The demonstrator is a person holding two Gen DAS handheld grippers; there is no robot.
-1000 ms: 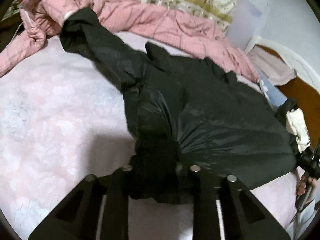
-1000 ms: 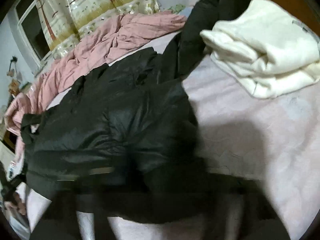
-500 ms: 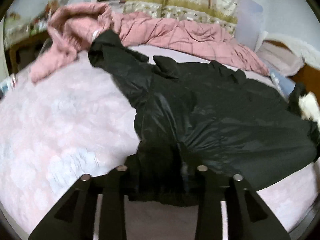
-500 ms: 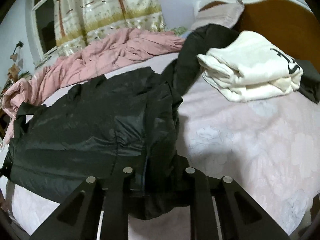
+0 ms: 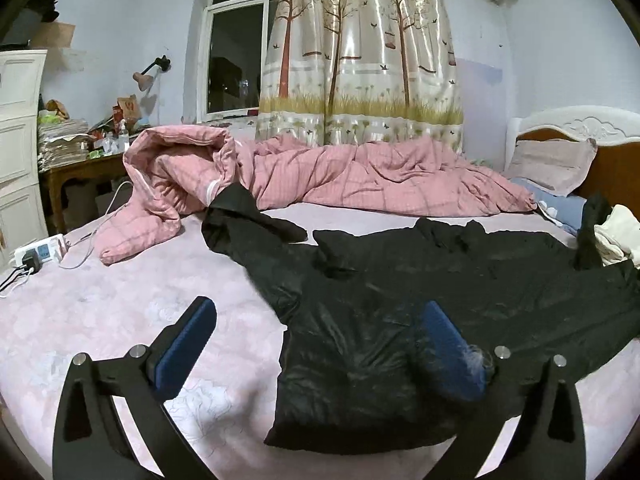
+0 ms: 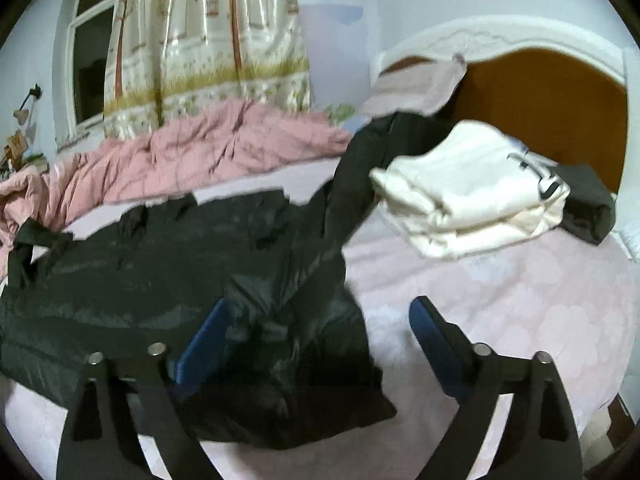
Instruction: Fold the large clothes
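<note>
Left wrist view: left gripper (image 5: 316, 318) jaws opening wide, jacket (image 5: 400, 300) lower centre, unheld; right gripper (image 6: 320, 314) likewise, opening.

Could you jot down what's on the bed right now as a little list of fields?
garment: black jacket spread flat on the bed, sleeves out to both sides
left tool: opening, pads off the jacket, near its hem
right tool: opening, pads off the jacket, near its hem
far side: pink quilt bunched by the curtain
by the headboard: folded white garment
fold: not yet begun
</note>
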